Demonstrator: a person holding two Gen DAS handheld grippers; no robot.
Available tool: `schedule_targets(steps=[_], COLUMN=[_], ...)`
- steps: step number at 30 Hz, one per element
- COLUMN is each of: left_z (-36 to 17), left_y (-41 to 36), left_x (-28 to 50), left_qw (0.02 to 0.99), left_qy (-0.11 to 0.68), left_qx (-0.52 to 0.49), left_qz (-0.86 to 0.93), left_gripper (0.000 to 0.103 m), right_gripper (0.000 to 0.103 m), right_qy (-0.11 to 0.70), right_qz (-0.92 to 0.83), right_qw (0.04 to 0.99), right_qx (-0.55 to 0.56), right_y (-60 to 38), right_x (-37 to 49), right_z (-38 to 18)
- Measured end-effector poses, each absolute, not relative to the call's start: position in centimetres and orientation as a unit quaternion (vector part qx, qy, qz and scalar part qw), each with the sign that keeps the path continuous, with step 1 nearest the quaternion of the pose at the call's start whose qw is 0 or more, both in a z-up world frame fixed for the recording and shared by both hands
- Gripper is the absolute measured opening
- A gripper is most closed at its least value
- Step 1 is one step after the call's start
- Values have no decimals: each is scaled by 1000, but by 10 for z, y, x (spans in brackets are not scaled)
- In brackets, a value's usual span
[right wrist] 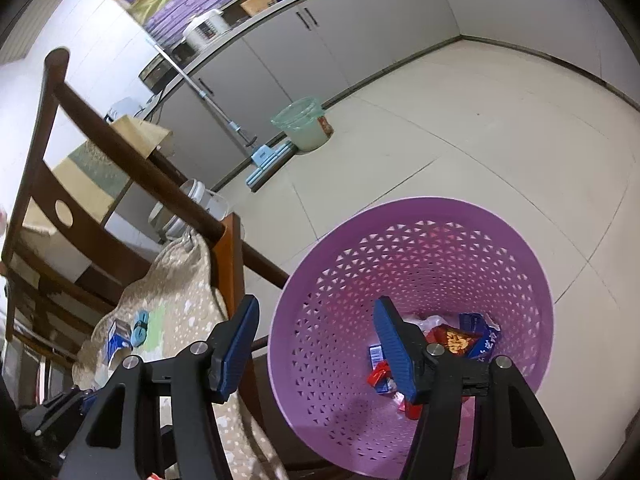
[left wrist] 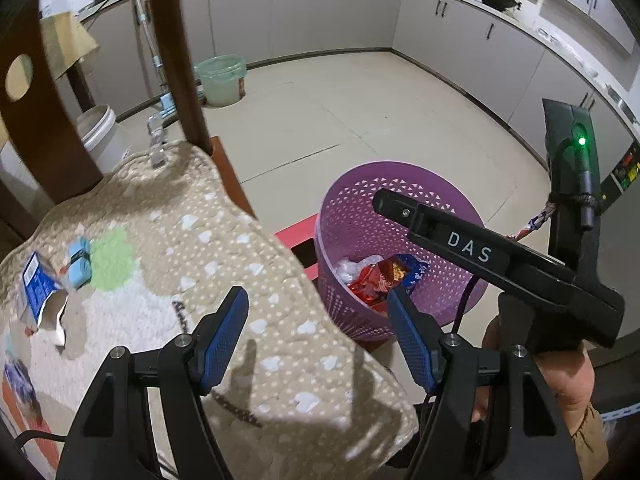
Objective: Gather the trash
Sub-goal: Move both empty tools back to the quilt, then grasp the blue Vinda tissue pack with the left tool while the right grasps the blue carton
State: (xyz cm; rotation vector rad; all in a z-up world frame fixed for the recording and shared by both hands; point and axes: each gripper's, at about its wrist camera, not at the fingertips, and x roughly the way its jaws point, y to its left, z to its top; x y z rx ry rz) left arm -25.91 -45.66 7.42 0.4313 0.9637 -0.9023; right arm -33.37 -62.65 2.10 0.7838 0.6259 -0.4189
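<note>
Both the left gripper (left wrist: pixel 316 308) and right gripper (right wrist: pixel 316 320) stood open and empty. Wrappers (right wrist: pixel 460 340) lay in the purple basket (right wrist: pixel 420 240); a carton (left wrist: pixel 36 284) sat at nine o'clock on the cushion (left wrist: pixel 240 280).

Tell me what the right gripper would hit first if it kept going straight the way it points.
Probably the purple basket: the right gripper points at its near rim and inner wall, with the wrappers at the bottom beyond. Nothing is between its jaws. Depth is hard to judge.
</note>
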Motion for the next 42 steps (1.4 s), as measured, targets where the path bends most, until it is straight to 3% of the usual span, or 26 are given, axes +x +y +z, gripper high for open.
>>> schedule_targets(steps=[16, 29, 42], left_z=[99, 69, 80], left_y=[-350, -202, -59], left_x=[-212, -158, -130], left_qw=[817, 838, 865], left_qy=[463, 516, 497], left_qx=[109, 9, -59], left_qz=[-326, -174, -30], left_gripper=[71, 72, 72], right_gripper=[66, 67, 68], right_qy=[321, 343, 340], right_qz=[-165, -136, -115], right_qw=[877, 885, 902], right_qx=[317, 285, 241], right_y=[-577, -537, -499], right_x=[-294, -258, -241], right_z=[31, 30, 39])
